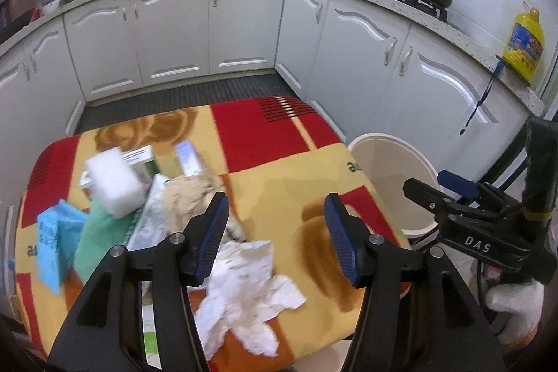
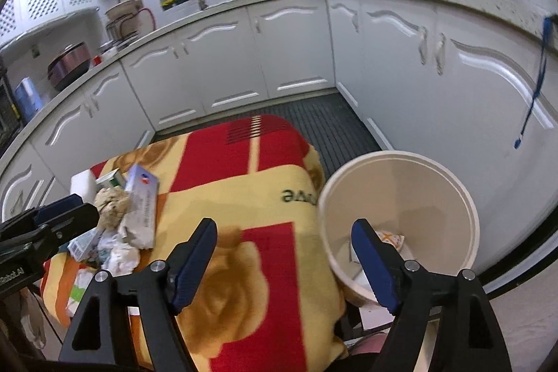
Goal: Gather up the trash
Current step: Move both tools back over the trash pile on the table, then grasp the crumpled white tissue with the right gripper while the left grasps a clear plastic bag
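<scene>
From the left wrist we see what the right wrist barely catches: a crumpled white tissue point(image 1: 249, 285) spread on the blanket-covered table point(image 1: 279, 159), lying just under and ahead of the left gripper point(image 1: 275, 232), whose jaws stand apart with nothing between them. Beyond it sits the rest of the trash — a white foam block point(image 1: 115, 185), a brown paper wad point(image 1: 190, 197), some blurred boxes and blue and green wrappers. The right wrist alone lets us look down into the cream bin point(image 2: 450, 197), where a small patterned packet point(image 2: 392, 237) lies on the bottom, partly hidden behind one finger. The right gripper point(image 2: 286, 262) also gapes empty, straddling the table edge and the bin's rim. Motion blur keeps us from reading the box labels.
</scene>
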Demonstrator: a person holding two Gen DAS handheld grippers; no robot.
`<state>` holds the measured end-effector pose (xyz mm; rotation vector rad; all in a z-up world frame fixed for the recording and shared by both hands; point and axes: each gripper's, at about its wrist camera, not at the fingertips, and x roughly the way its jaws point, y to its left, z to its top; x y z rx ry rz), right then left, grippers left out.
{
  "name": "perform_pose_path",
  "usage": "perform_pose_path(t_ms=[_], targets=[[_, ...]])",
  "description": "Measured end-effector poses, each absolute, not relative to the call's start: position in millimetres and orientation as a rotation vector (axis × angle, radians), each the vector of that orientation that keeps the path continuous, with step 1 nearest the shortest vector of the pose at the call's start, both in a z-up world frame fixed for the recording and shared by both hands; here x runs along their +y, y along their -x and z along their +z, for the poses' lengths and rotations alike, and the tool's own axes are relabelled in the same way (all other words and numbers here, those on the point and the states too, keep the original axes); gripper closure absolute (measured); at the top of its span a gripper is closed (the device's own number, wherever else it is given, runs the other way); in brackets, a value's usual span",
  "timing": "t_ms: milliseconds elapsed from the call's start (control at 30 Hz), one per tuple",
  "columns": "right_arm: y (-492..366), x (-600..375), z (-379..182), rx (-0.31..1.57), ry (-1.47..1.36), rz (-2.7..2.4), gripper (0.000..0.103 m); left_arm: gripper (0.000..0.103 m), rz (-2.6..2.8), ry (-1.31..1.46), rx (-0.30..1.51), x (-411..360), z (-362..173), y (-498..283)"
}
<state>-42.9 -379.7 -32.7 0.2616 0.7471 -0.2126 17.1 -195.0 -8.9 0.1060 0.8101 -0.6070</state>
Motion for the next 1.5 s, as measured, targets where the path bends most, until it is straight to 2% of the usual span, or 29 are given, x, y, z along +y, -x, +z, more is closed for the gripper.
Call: perform_pose_path(t_ms=[333, 467, 700, 1033, 1367, 1433, 1500], targets=[[34, -346, -24, 0.742, -0.247, -0.141, 0.023, 0.047, -0.574, -0.042, 0.818, -119, -9, -26], [30, -334, -23, 0.742, -0.244, -0.104, 0.02, 0.039, -0.561, -0.021, 0.831, -85, -13, -31], [19, -308, -28, 0.767, -0.242, -0.033, 0.02, 0.038, -0.54, 0.0, 0.862, -45, -27, -33], [5, -266, -49, 0.841, -0.214, 0.065, 0.02, 0.038, -0.563, 0.019, 0.94, -28, -59, -22], [-3, -232, -86, 0.924, -0.215, 0.162, 0.02, 0.038, -0.597, 0.057, 1.07, -44, -96, -23], [-6, -230, -95, 0.942, -0.243, 0.185, 0.022, 0.038, -0.601, 0.079, 1.1, -46, -103, -25], [-8, -229, -102, 0.955, -0.261, 0.198, 0.041, 0.038, -0.593, 0.09, 1.103, -48, -106, -27]])
